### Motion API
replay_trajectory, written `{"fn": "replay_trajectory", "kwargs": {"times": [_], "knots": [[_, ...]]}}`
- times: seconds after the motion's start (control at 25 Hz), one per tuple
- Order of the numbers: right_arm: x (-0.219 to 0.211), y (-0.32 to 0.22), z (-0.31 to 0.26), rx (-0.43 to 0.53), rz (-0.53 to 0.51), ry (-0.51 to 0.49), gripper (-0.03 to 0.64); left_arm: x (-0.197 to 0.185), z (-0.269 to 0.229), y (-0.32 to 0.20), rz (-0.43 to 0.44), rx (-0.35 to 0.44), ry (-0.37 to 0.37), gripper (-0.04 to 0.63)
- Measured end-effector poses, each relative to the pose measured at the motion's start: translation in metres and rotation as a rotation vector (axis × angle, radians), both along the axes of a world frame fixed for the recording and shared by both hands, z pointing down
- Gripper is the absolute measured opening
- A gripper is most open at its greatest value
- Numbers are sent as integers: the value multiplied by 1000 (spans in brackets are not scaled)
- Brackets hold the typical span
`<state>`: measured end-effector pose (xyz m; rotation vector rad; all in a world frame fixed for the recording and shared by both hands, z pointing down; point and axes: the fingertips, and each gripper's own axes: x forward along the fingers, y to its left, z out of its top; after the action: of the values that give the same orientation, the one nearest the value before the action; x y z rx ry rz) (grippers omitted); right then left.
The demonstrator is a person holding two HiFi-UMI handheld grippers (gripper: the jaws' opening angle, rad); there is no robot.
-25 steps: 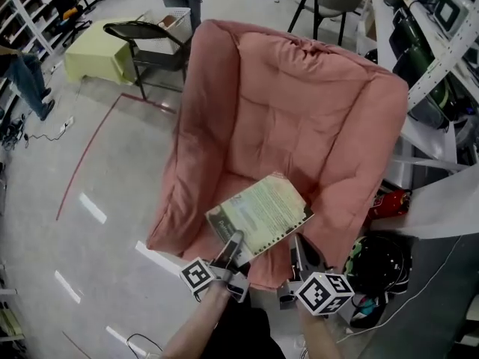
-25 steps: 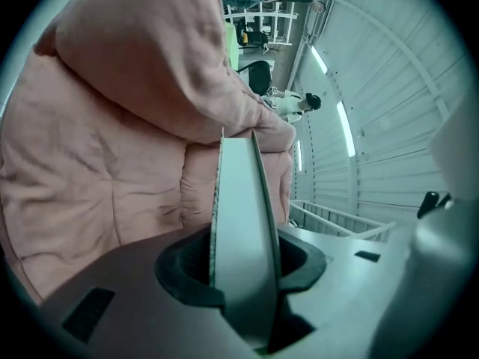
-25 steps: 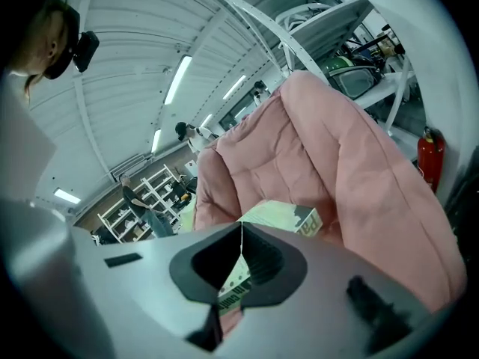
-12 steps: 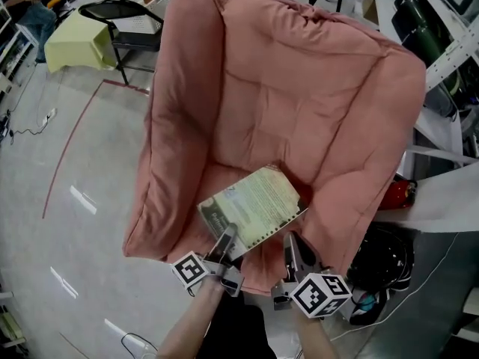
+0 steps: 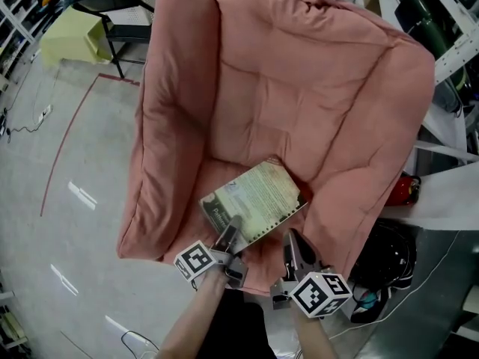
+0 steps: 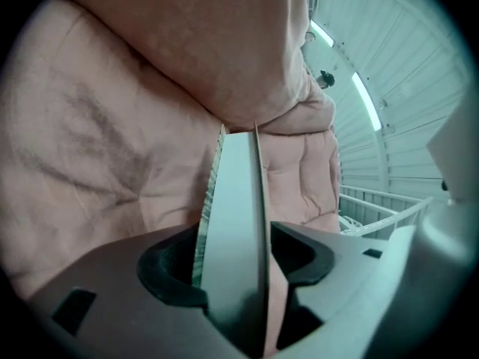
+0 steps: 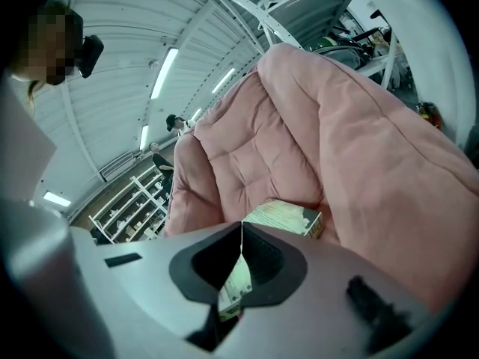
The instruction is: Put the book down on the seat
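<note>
A greenish spiral-bound book [image 5: 254, 200] lies on the front part of the pink cushioned chair's seat [image 5: 224, 167]. My left gripper [image 5: 233, 226] is at the book's near left edge. In the left gripper view the book's edge [image 6: 236, 200] stands between the jaws, which have just been opening, and a gap shows beside each pad, so the left gripper [image 6: 236, 275] is open. My right gripper [image 5: 290, 239] sits just off the book's near right edge with its tips together. In the right gripper view, this gripper [image 7: 242, 226] is shut and the book [image 7: 288, 217] lies beyond it.
The chair's tall back [image 5: 314, 81] and padded arms [image 5: 161, 148] close in the seat. A black folding chair [image 5: 120, 13] and a yellow-green table [image 5: 71, 40] stand at far left. A black round object [image 5: 385, 256] and a red item [image 5: 408, 189] sit on the floor at right, below shelves [image 5: 441, 21].
Both grippers and the book have come down onto the seat's front. The chair fills more of the head view. The right gripper stays shut beside the book.
</note>
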<state>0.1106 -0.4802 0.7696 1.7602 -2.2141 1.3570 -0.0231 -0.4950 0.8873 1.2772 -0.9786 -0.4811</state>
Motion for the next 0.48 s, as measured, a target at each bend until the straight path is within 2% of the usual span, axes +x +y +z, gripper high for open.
{"fn": "replay_trajectory", "kwargs": {"times": [0.04, 0.16, 0.48], "knots": [[0, 0, 0, -1, -1, 0, 12, 0, 4, 2, 8, -22, -14, 289], [-1, 2, 0, -1, -5, -2, 12, 1, 10, 9, 36, -70, -51, 340], [-8, 6, -16, 12, -18, -9, 12, -2, 2, 17, 59, -139, -118, 390]]}}
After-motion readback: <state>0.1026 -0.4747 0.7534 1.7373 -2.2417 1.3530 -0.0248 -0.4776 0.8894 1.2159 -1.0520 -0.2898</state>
